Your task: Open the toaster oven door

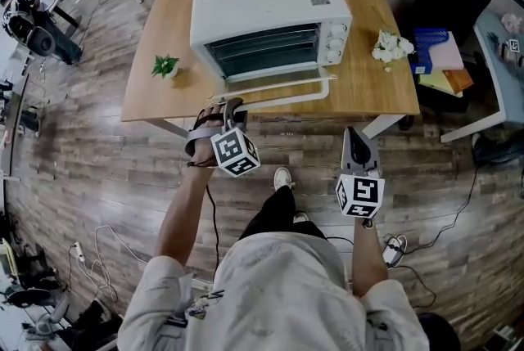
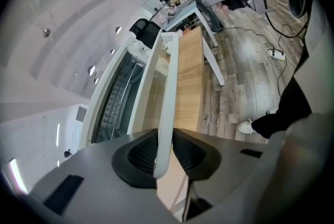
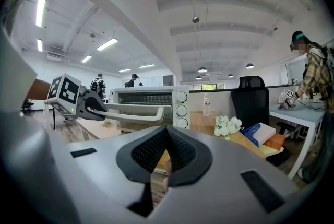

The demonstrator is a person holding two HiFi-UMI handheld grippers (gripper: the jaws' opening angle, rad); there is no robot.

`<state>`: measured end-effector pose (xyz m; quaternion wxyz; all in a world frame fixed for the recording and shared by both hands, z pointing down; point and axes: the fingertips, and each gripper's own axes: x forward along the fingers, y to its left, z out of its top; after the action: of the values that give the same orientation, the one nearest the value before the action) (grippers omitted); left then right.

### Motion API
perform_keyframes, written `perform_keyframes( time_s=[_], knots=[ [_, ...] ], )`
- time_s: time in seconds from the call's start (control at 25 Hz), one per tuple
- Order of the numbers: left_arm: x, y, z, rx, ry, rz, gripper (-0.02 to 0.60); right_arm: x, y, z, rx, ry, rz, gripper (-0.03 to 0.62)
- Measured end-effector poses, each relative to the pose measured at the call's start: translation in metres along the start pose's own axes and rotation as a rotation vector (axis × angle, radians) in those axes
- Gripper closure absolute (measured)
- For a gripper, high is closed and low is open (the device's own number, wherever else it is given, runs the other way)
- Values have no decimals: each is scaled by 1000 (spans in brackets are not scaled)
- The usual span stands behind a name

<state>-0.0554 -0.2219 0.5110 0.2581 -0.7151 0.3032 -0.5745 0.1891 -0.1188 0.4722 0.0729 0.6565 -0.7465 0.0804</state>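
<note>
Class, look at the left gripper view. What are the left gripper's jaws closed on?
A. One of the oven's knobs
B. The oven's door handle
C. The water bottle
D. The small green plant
B: in the left gripper view, the left gripper has both jaws pressed on the white door handle of the toaster oven. The head view shows the same grip at the table's front edge.

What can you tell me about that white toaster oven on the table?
The toaster oven is a white, metal-looking box standing upright on the wooden table, front toward the person. Three round knobs run down its right side. Its glass door is swung partway down, showing wire racks inside. The long white handle along the door's edge is clamped at its left end by the left gripper.
</note>
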Motion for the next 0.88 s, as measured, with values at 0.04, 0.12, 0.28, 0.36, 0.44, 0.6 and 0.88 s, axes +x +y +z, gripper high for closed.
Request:
perform_keyframes(
  time_s=[0.04, 0.12, 0.28, 0.36, 0.44, 0.6, 0.88],
  knots=[
    [1, -5, 0, -1, 5, -8, 486, -2, -2, -2, 0, 4, -3, 572],
    [2, -12, -1, -2, 14, -18, 488, -4, -4, -6, 1, 9, -5, 572],
    [2, -18, -3, -8, 25, -16, 488, -5, -7, -8, 0, 15, -6, 572],
    [2, -18, -4, -12, 28, -13, 488, -7, -8, -9, -2, 16, -7, 572],
    [1, -18, -4, -13, 32, -15, 488, -8, -9, -9, -4, 17, -9, 572],
    [2, -26, -5, -14, 40, -32, 488, -11, -10, -11, -7, 22, -8, 572],
    [5, -50, -7, 7, 53, -53, 489, -14, -9, -14, -13, 34, -6, 572]
  ],
)
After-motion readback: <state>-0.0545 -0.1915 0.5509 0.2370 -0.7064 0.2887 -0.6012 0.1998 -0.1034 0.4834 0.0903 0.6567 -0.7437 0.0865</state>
